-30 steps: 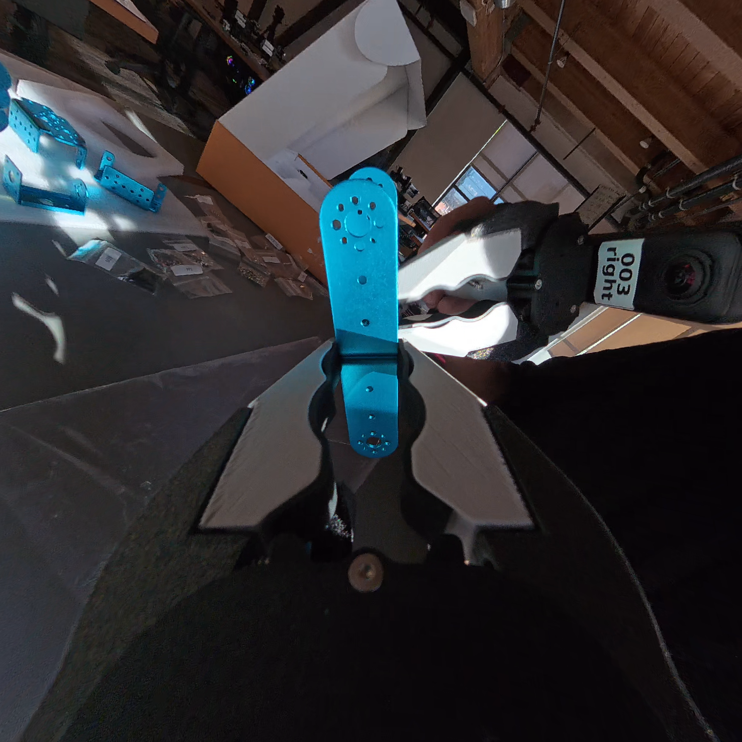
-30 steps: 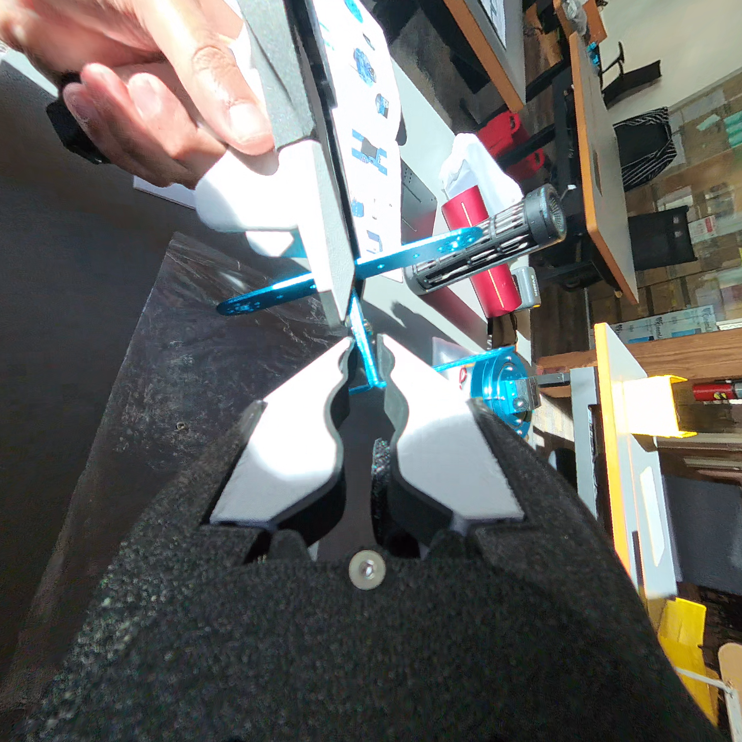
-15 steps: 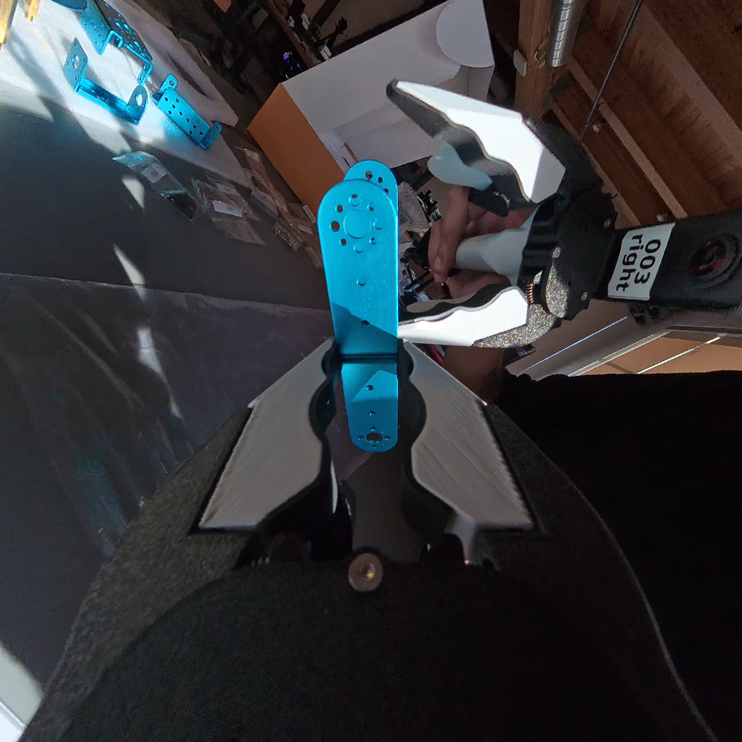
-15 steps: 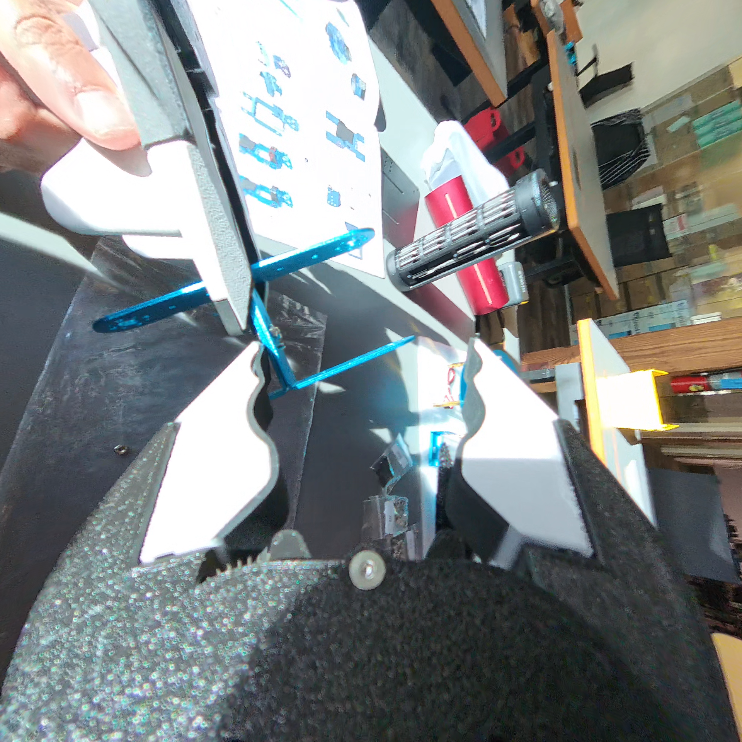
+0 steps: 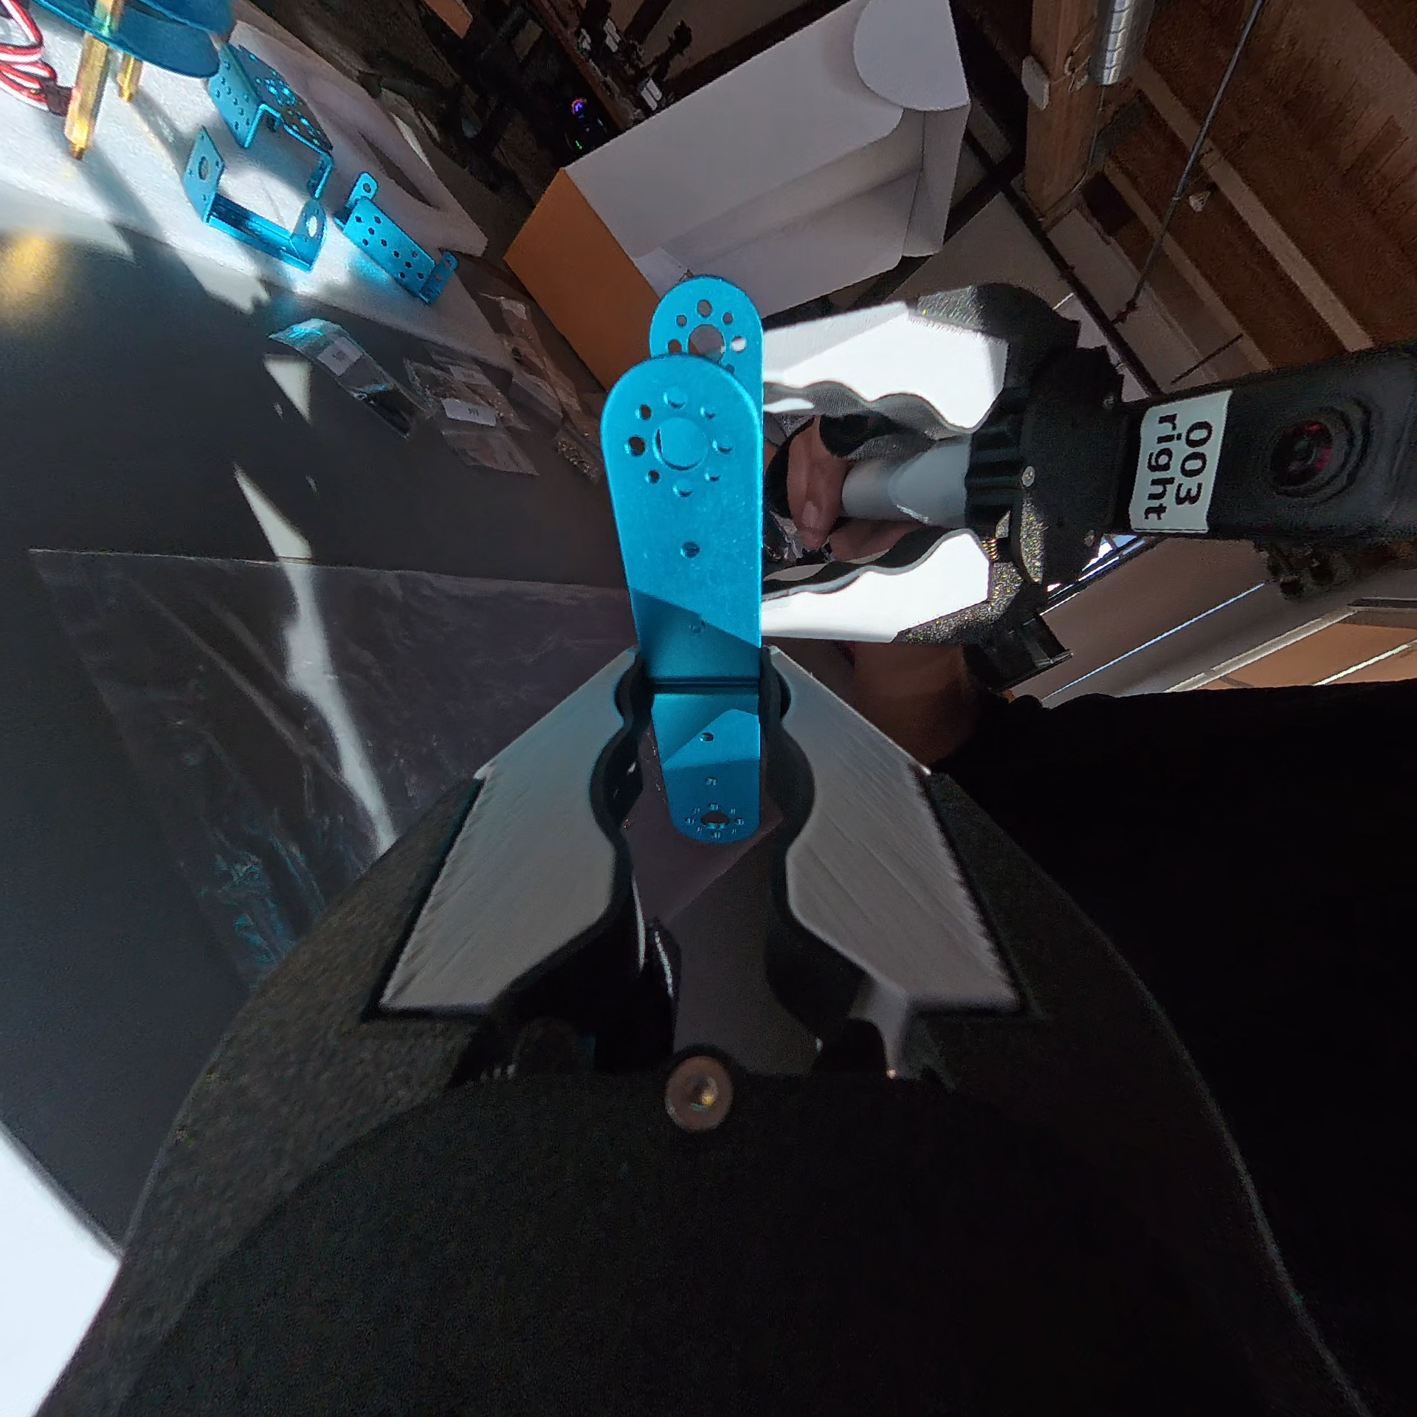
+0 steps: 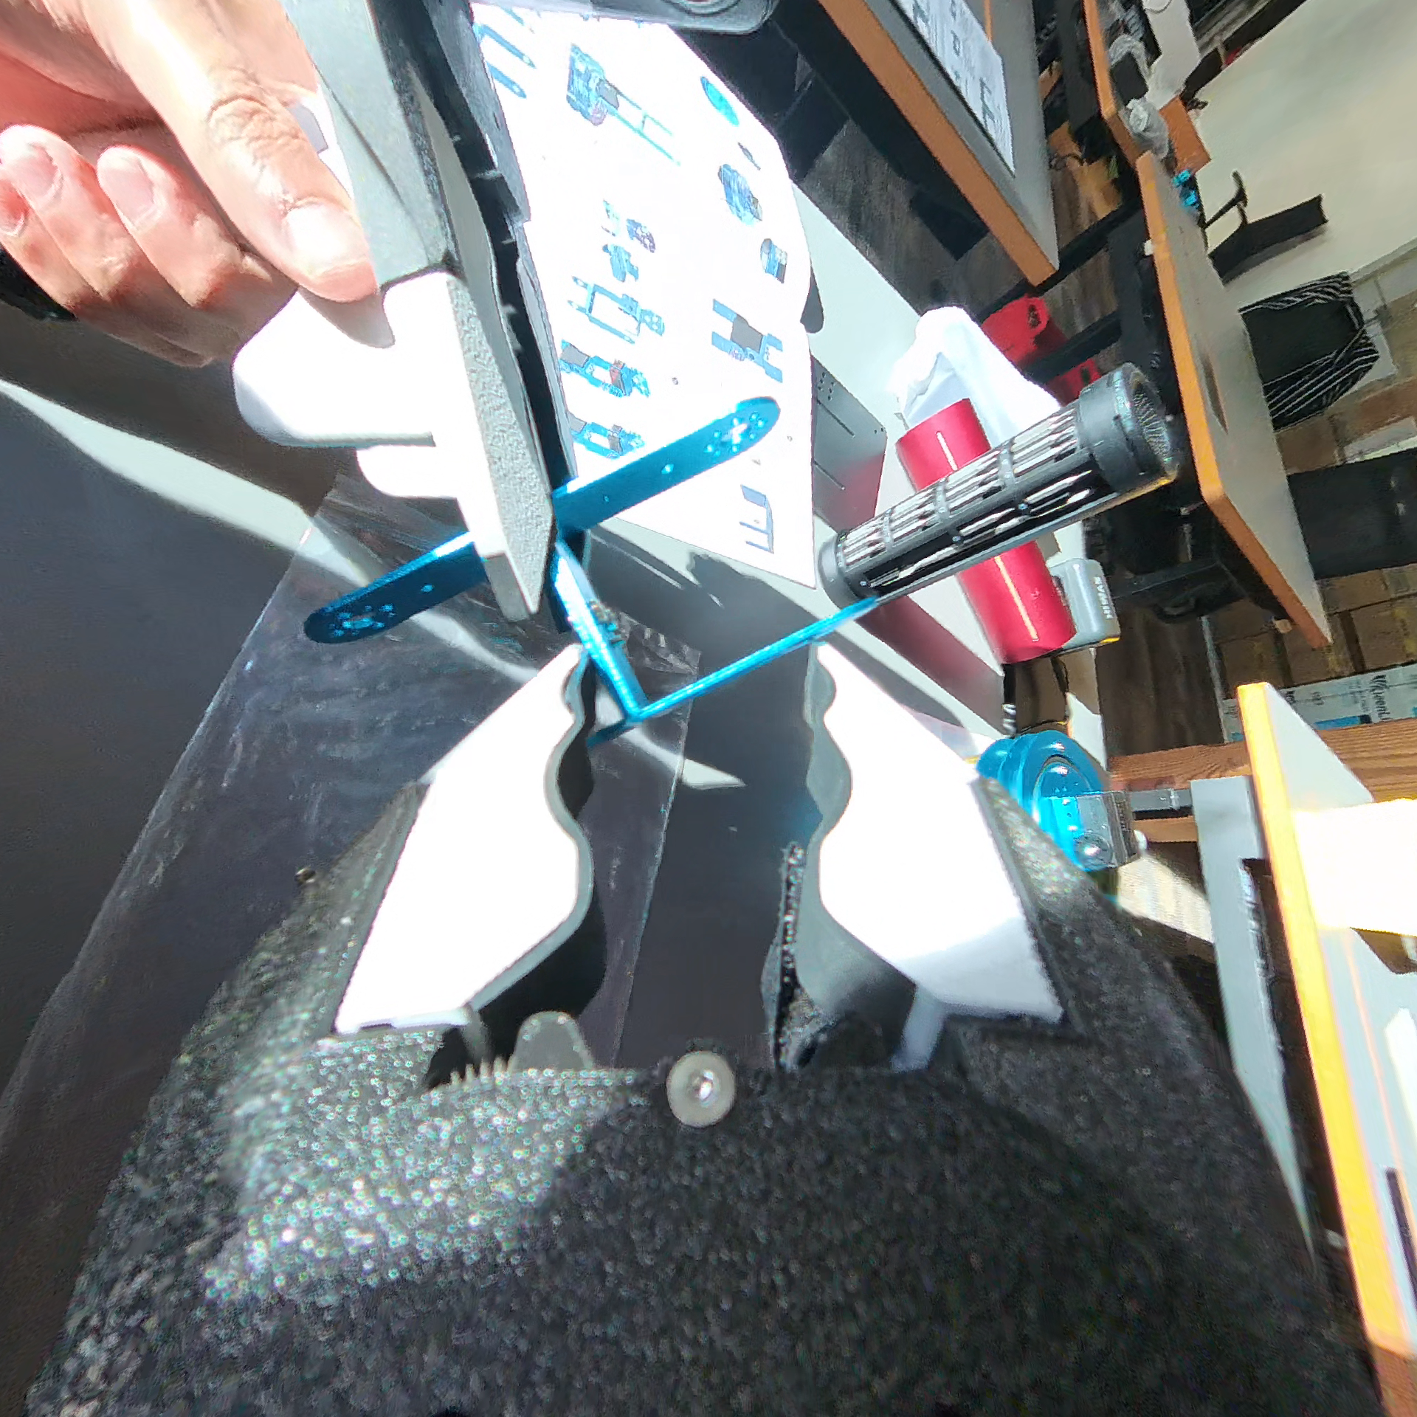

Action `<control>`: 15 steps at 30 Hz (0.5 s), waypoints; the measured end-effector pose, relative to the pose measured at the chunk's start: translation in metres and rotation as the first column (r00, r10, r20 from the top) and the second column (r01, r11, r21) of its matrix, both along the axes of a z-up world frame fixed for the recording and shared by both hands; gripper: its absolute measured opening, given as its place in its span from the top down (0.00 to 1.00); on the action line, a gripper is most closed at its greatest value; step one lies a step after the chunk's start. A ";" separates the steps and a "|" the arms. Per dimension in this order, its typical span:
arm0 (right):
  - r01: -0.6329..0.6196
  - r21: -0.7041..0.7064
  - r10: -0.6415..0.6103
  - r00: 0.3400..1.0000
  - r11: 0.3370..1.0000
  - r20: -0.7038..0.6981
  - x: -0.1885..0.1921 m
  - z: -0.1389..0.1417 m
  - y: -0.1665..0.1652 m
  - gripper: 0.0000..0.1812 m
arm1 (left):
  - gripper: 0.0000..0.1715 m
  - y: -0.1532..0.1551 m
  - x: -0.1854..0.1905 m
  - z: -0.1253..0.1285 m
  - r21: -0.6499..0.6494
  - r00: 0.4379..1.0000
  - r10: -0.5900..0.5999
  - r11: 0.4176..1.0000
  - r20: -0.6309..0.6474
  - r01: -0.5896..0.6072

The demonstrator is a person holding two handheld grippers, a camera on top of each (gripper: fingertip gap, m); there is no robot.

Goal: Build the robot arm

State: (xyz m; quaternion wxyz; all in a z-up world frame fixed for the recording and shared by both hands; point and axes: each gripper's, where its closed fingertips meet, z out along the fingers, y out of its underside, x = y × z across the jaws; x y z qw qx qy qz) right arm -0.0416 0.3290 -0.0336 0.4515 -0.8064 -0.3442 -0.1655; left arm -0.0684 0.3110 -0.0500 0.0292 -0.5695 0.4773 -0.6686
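Note:
My left gripper [image 5: 701, 659] is shut on a blue perforated metal bracket [image 5: 682, 491], whose two rounded arms stick out ahead of the fingers while a shorter end points back between them. In the right wrist view the left gripper [image 6: 548, 567] comes in from the upper left, held by a hand [image 6: 176, 153], and clamps the bracket [image 6: 667, 468]. My right gripper [image 6: 698, 675] is open, with the bracket's bent corner next to its left fingertip [image 6: 567, 682]. In the left wrist view the right gripper [image 5: 782, 491] is open just behind the bracket.
More blue brackets [image 5: 253, 192] lie on white foam and small hardware bags [image 5: 460, 414] lie on the dark mat. A white and orange box [image 5: 767, 153] stands behind them. A printed sheet [image 6: 675, 268], a black bit holder [image 6: 997, 491], a red cylinder [image 6: 1020, 590] and a blue round part [image 6: 1050, 805] lie ahead.
My right gripper was shut on the bracket one second ago; it has opened and let go. My left gripper stays shut on the bracket and has turned a little.

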 end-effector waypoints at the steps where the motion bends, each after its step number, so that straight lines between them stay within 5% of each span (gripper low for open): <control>1: -0.001 -0.009 0.001 1.000 1.000 -0.027 -0.001 0.000 -0.001 0.73 | 0.85 0.000 0.000 0.001 -0.005 1.000 -0.003 1.000 0.003 0.003; 10: 0.034 -0.029 -0.036 0.998 0.999 -0.059 0.005 -0.002 0.002 0.81 | 0.85 0.004 0.007 0.003 -0.128 0.999 -0.044 0.991 -0.023 0.041; 15: 0.085 -0.071 -0.094 0.986 0.994 -0.134 0.010 -0.015 0.004 0.83 | 0.85 0.006 0.012 -0.008 -0.092 0.996 -0.025 0.996 -0.081 0.018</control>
